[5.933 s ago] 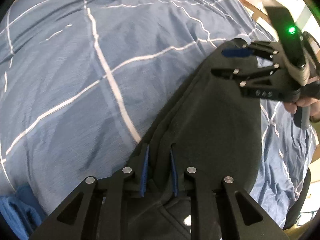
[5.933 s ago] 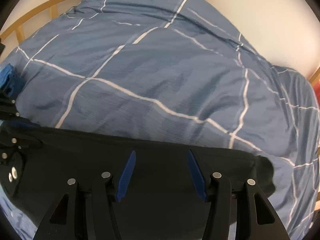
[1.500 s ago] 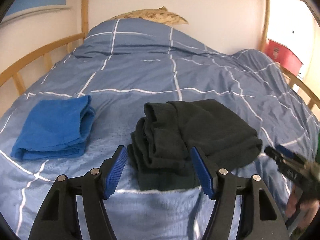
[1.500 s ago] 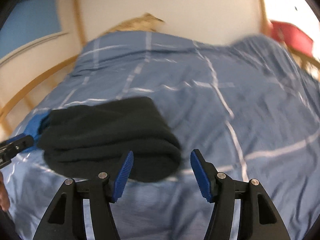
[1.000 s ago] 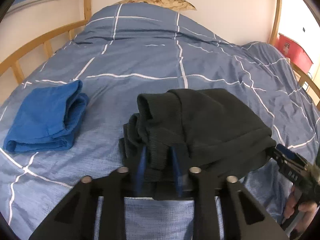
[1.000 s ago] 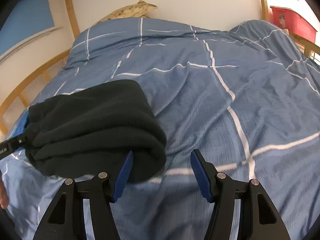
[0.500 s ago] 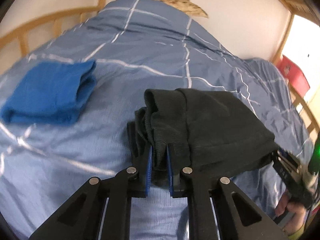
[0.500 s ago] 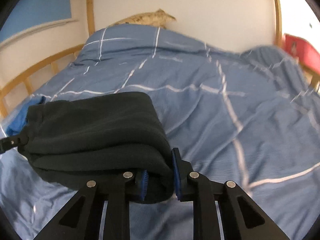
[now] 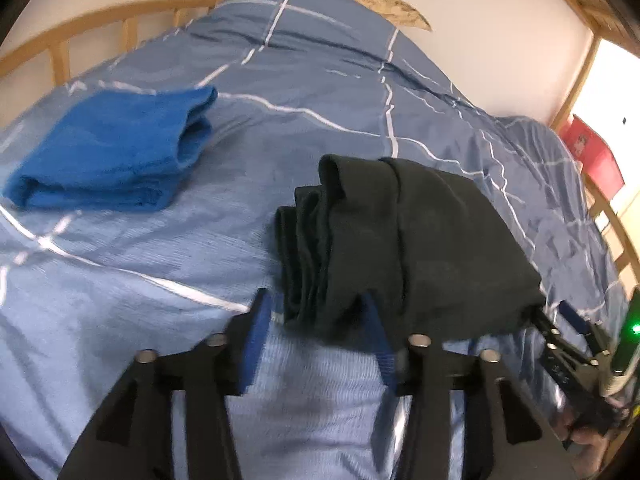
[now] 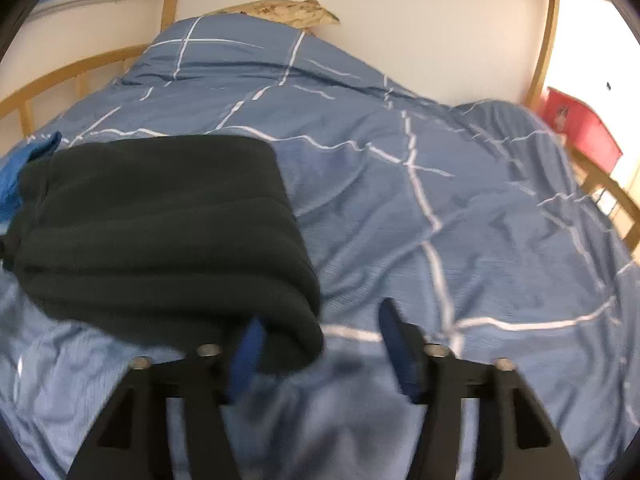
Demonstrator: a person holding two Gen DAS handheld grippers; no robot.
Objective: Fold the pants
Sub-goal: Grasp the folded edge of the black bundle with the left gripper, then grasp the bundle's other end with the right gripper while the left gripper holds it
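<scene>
The dark folded pants (image 9: 400,232) lie as a thick bundle on the blue checked duvet (image 9: 320,100). My left gripper (image 9: 314,300) is at their near left end, its jaws opening; the stacked fold edges sit between the blue pads, which no longer press on them. In the right wrist view the pants (image 10: 160,220) fill the left half. My right gripper (image 10: 320,316) is at their near right corner, jaws opening, with that corner still between the pads, loose. The right gripper (image 9: 556,316) also shows at the bundle's far right end in the left wrist view.
A folded blue towel (image 9: 112,152) lies to the left of the pants on the duvet. Wooden bed rails (image 9: 80,24) run along the left and right sides. A patterned pillow (image 10: 288,12) lies at the head by the wall. A red box (image 10: 580,132) stands beyond the right rail.
Half a second ago both grippers were pinched shut on the pants' ends; now both have spread their jaws and let the bundle rest on the duvet.
</scene>
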